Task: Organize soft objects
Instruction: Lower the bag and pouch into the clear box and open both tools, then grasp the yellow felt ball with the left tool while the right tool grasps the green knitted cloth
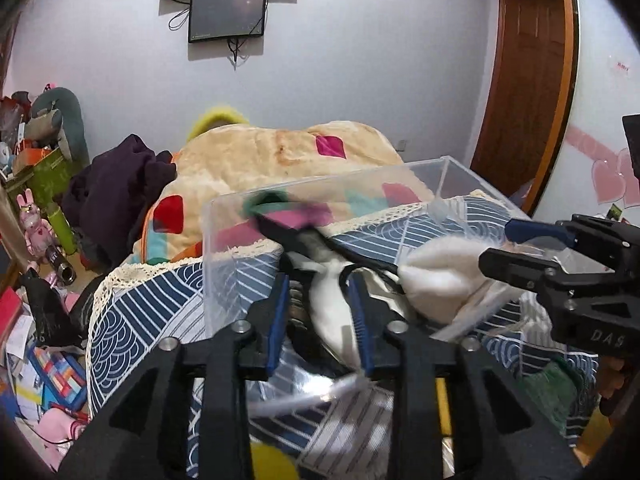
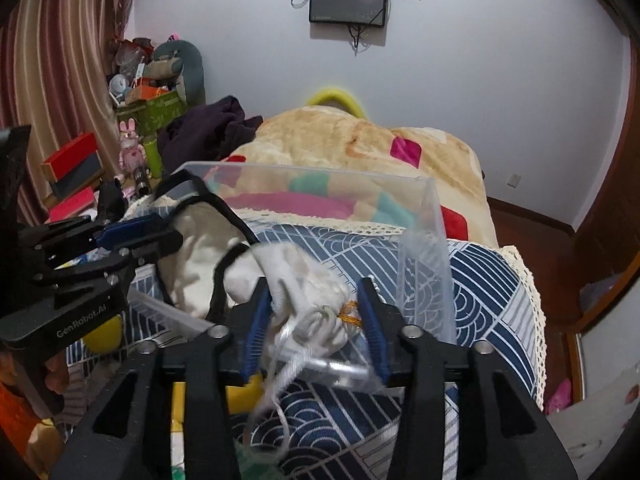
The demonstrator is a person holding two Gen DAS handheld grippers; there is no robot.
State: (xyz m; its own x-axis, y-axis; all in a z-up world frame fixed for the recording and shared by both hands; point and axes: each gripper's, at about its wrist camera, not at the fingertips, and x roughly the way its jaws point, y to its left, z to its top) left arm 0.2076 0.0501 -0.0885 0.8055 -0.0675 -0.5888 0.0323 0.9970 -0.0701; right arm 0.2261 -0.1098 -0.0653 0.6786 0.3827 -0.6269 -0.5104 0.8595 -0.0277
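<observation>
A white cloth [image 1: 332,308] with black straps was gripped by the left gripper [image 1: 320,312], a cream pouch [image 2: 308,300] by the right gripper [image 2: 316,320], both over the clear box [image 2: 424,216]. Lowering and release seemed next.

Glossy clear plastic box [image 2: 424,216]; fuzzy white cloth [image 1: 436,276].

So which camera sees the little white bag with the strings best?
The right wrist view: the white drawstring bag sits close up between the right hand-held gripper fingers, cords and metal clip showing. The left wrist view shows it only as a blurry white lump beside the clear box.
</observation>
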